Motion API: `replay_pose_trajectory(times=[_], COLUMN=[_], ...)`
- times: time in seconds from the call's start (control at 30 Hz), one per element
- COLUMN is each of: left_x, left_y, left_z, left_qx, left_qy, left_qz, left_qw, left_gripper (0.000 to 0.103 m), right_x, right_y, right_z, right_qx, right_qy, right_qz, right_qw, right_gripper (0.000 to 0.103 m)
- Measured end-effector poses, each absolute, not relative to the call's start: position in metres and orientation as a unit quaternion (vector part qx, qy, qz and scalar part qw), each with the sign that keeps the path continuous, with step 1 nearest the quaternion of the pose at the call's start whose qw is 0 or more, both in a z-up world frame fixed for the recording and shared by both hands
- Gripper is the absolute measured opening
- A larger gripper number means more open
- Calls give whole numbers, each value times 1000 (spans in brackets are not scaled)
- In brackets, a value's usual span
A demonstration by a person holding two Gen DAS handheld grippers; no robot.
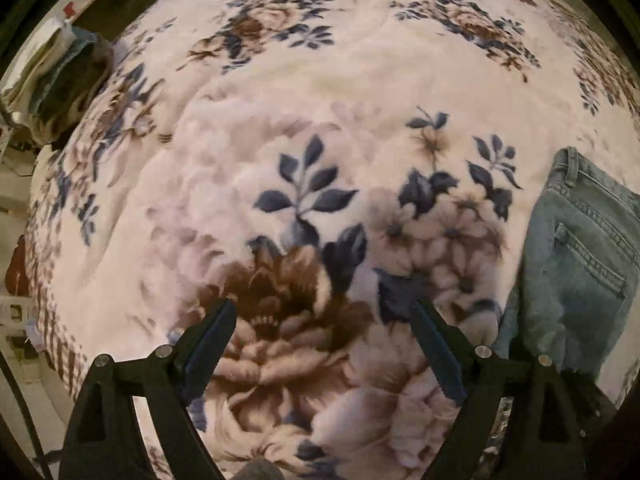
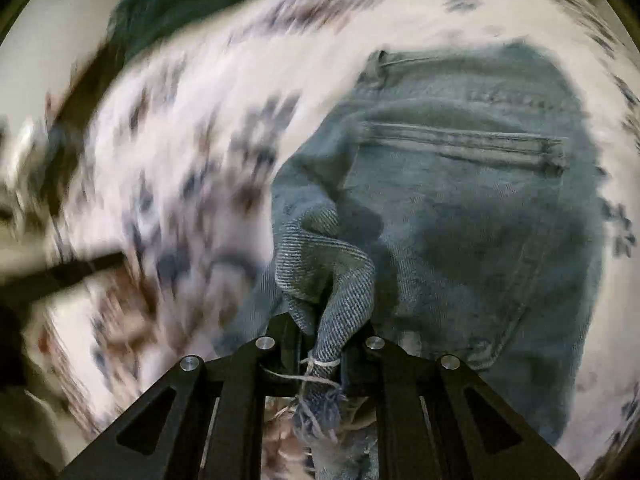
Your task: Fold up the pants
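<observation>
Step in hand: a lengthwise fold of the jeans [image 2: 460, 208], judged from the frayed hem [image 2: 320, 392] being carried over the seat end while the rest lies flat.
Jeans, where: light blue denim spread on the floral blanket [image 1: 320, 92]; in the right wrist view the back pocket [image 2: 464, 140] and waistband corner [image 2: 378, 60] lie ahead of the fingers. In the left wrist view the same seat end sits at the far right edge.
Right gripper [image 2: 320, 344]: closed tight on a bunched leg end, with twisted denim rising between the fingers and loose white threads hanging below. The view is smeared by motion, so the exact pinch line is hard to read.
Left gripper [image 1: 324, 332]: fingers spread wide, nothing between them, hovering above a brown flower on the blanket, well apart from the denim.
Progress: early to middle, as a judgement; one leg end is lifted, and no finished fold is visible.
Next move calls for: bringing the held hem to the waistband so the edges meet, then letting go only once the cloth lies flat.
Left hand's likely part: pinning or taking the near edge of the denim, since it is free.
Risk: the bunched grip may leave a twist in the leg.
Background: a stack of folded cloth [image 1: 56, 80] lies beyond the blanket's left edge.
</observation>
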State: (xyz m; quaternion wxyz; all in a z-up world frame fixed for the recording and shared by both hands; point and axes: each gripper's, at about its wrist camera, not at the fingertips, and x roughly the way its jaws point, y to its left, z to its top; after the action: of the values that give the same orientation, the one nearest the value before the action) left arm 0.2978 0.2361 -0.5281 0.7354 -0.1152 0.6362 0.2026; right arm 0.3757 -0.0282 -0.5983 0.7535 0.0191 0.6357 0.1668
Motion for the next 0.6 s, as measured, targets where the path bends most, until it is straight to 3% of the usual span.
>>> replay_pose_trajectory(times=[0.03, 0.1, 0.13, 0.17, 0.33, 0.47, 0.53, 0.6], left_x=[300, 307, 308, 310, 314, 312, 312, 315], left_y=[233, 226, 222, 217, 199, 166, 147, 124], left_z=[-529, -527, -524, -521, -515, -529, -531, -541], left_qx=[-117, -124, -130, -140, -190, -205, -224, -175], left_qy=[636, 634, 635, 634, 636, 656, 656, 667], left_qz=[192, 168, 157, 144, 99, 66, 45, 53], left_qw=[738, 744, 746, 747, 741, 723, 719, 722], left_gripper=[89, 89, 89, 89, 89, 89, 89, 89], right_x=[373, 378, 381, 382, 385, 402, 407, 409], right_y=[-30, -43, -53, -64, -138, -185, -192, -187], right_z=[-599, -596, -592, -584, -534, -529, -553, -583], right_qx=[35, 121, 174, 220, 341, 275, 248, 218], right_qy=[642, 663, 668, 665, 628, 644, 667, 700], right_qz=[164, 188, 199, 207, 179, 69, 59, 70], right_qw=[748, 715, 696, 683, 676, 711, 700, 677], right_gripper=[26, 52, 88, 97, 97, 97, 97, 94])
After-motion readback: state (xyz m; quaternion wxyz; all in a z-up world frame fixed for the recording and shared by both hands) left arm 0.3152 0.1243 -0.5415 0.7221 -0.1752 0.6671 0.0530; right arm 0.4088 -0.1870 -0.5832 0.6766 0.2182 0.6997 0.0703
